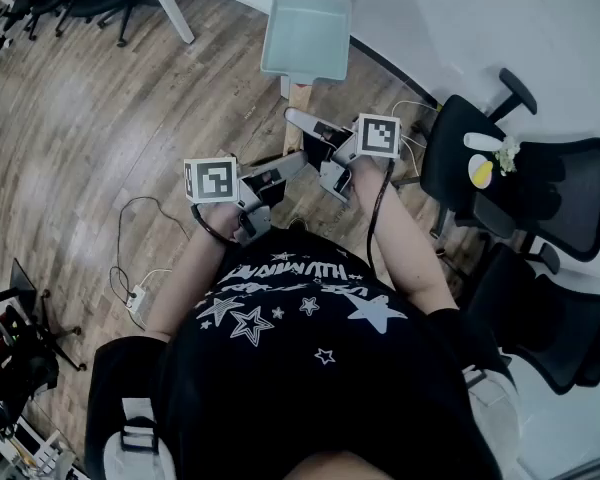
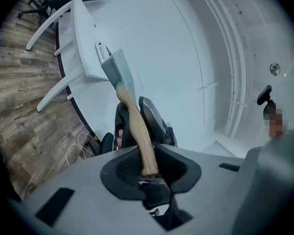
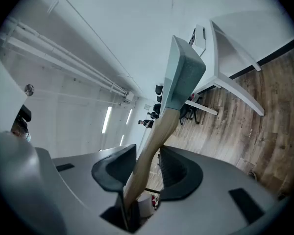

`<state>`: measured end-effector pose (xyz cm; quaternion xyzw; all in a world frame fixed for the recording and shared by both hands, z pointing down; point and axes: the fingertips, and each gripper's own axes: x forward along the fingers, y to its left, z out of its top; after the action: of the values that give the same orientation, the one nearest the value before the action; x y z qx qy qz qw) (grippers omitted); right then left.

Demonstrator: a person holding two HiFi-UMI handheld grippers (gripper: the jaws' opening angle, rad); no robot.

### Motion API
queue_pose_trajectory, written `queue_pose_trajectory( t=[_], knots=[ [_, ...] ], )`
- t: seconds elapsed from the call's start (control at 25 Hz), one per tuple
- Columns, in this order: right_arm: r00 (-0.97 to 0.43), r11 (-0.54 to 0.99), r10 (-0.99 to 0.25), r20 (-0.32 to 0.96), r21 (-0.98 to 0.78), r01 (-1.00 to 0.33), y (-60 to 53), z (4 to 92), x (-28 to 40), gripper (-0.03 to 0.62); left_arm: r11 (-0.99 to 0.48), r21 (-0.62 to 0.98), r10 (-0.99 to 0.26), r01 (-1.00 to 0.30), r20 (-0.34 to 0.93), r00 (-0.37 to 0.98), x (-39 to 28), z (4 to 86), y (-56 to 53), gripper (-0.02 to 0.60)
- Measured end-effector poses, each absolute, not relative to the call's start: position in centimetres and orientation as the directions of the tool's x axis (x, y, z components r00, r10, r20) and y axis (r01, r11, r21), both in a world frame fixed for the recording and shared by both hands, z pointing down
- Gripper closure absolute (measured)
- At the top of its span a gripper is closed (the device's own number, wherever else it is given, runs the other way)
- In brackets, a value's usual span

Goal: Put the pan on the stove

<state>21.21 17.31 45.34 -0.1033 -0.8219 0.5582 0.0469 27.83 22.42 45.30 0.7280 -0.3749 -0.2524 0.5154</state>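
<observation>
Pan [image 1: 306, 36] held out ahead; wooden handle [image 2: 133, 119] pinched by left tool [image 2: 148, 168] and right tool [image 3: 142, 170].

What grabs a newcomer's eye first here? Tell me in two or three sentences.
First comes the pale blue-green square pan, held in mid-air at the top centre of the head view. The left gripper and the right gripper both have their jaws closed on its curved wooden handle, the left one nearer the handle's end. Black office chairs crowd the right edge, and no stove is in view.
</observation>
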Motion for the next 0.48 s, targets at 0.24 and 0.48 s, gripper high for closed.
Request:
queue_pose_trajectory(
  t=[0.24,0.48],
  knots=[
    [-0.975,0.353,0.221,-0.026,-0.930,0.105,17.23,45.74,21.25,0.447,-0.189,0.938,-0.804,-0.290,0.022,0.594,27.74,45.46,22.38,0.500],
    [-0.974,0.353,0.225,-0.030,-0.929,0.110,17.28,45.85,21.15,0.447,-0.186,0.937,-0.803,-0.294,0.028,0.596,27.68,45.72,22.35,0.500]
  ],
)
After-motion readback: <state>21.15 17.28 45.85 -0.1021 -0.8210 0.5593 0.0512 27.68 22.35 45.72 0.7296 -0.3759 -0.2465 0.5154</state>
